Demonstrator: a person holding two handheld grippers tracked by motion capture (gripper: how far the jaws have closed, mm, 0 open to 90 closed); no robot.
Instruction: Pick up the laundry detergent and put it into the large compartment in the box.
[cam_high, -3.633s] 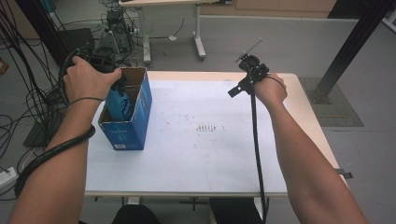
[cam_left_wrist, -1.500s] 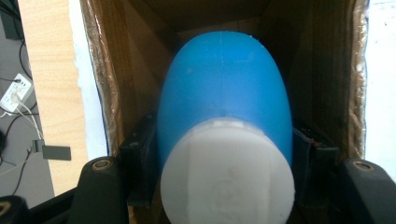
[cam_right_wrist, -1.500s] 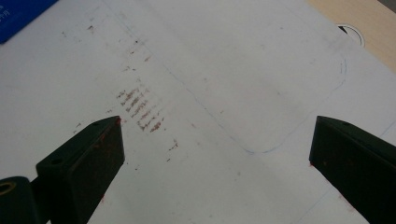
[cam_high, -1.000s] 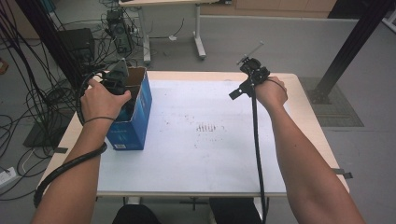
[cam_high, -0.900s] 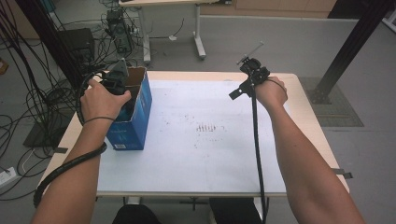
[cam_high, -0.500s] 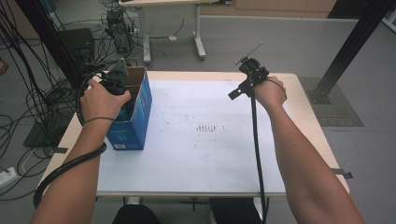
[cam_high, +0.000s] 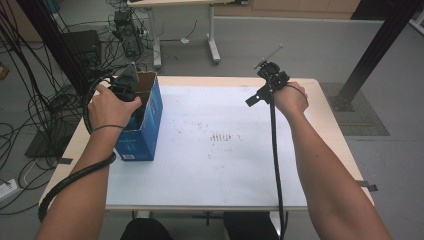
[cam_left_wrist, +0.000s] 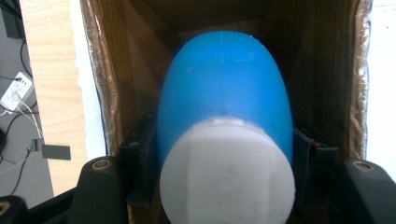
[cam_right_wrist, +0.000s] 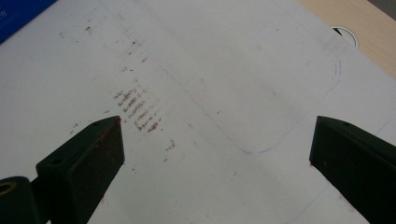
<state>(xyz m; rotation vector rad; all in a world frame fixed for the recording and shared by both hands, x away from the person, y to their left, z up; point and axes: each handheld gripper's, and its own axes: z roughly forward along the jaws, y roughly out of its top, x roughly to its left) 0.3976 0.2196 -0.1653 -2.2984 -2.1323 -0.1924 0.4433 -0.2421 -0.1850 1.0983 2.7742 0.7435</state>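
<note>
An open blue cardboard box (cam_high: 146, 126) stands at the table's left side. My left gripper (cam_high: 126, 84) reaches down into its opening, with the hand over it. In the left gripper view my left gripper (cam_left_wrist: 225, 148) is shut on a blue bottle (cam_left_wrist: 224, 88) with a white cap (cam_left_wrist: 227, 173), and the box's brown inner walls (cam_left_wrist: 327, 70) surround the bottle. My right gripper (cam_high: 270, 76) is held above the table's far right part. Its jaws (cam_right_wrist: 215, 140) stand wide open over the white sheet, with nothing between them.
A white sheet (cam_high: 220, 170) covers most of the wooden table (cam_high: 327, 125), with reddish-brown smudges (cam_high: 224, 136) near its middle. Cables and equipment (cam_high: 125, 30) lie on the floor beyond the left and far edges. A black post (cam_high: 372, 50) stands at the right.
Since 3.6 s ago my left hand has moved right and nearer over the box, covering the bottle. Over the last second nothing has visibly moved.
</note>
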